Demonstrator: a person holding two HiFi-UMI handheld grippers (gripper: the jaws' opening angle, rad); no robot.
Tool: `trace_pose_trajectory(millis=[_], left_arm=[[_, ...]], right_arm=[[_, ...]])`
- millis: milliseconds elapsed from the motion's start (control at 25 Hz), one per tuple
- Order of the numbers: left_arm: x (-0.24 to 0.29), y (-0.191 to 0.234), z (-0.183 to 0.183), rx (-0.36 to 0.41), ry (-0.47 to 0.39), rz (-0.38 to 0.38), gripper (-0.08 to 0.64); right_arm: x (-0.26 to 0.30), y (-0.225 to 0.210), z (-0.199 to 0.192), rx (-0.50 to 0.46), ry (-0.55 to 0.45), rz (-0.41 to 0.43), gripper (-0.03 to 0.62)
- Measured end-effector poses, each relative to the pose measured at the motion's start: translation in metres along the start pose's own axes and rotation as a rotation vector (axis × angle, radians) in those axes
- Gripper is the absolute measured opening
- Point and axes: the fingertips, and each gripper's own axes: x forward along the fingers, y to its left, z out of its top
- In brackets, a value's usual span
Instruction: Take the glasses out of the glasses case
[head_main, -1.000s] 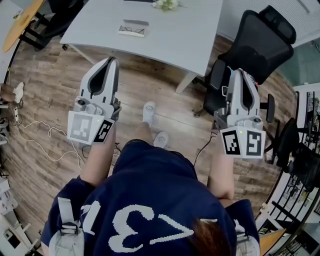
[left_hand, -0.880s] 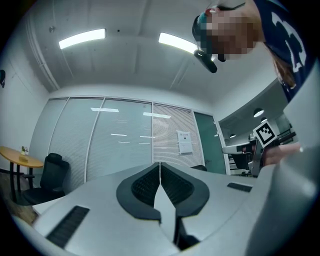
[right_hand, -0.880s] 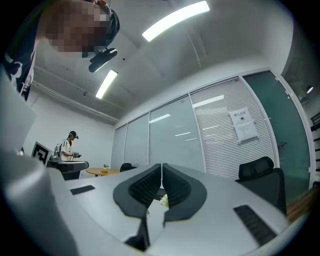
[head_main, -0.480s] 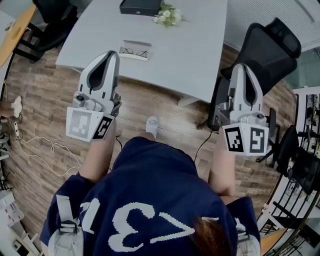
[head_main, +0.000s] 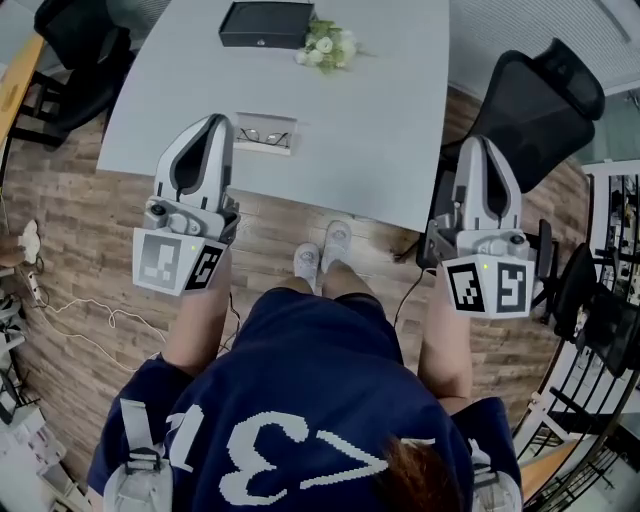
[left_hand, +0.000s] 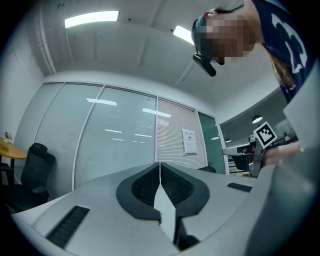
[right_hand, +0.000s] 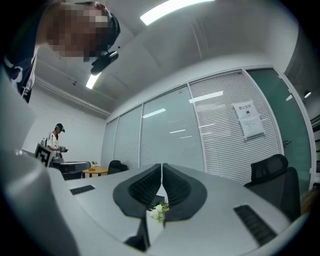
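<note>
White table (head_main: 380, 120), bearing open glasses case (head_main: 287, 141) near front edge, glasses (head_main: 258, 133) inside. Left gripper (head_main: 212, 122) and right gripper (head_main: 478, 143) clear of case, jaws pressed together, gripping nothing.

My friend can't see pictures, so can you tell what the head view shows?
Seen from above, a person in a navy shirt holds a grey left tool and grey right tool, both shut and empty, before a white table. An open grey glasses case with glasses lies near its front edge.
</note>
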Motion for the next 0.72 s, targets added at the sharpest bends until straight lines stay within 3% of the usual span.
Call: trace_pose_trajectory(millis=[280, 520, 720], left_arm=[[0.038, 0.007, -0.007, 0.012, 0.0, 0.022, 0.02], [0.07, 0.007, 0.014, 0.053, -0.046, 0.058, 0.02], [0.109, 0.01, 0.008, 0.082, -0.057, 0.096, 0.02]], right_arm=[[0.041, -0.025, -0.003, 0.011, -0.019, 0.031, 0.029], [0.062, -0.052, 0.022, -0.003, -0.065, 0.066, 0.029], [0.092, -0.087, 0.026, -0.006, -0.093, 0.088, 0.03]])
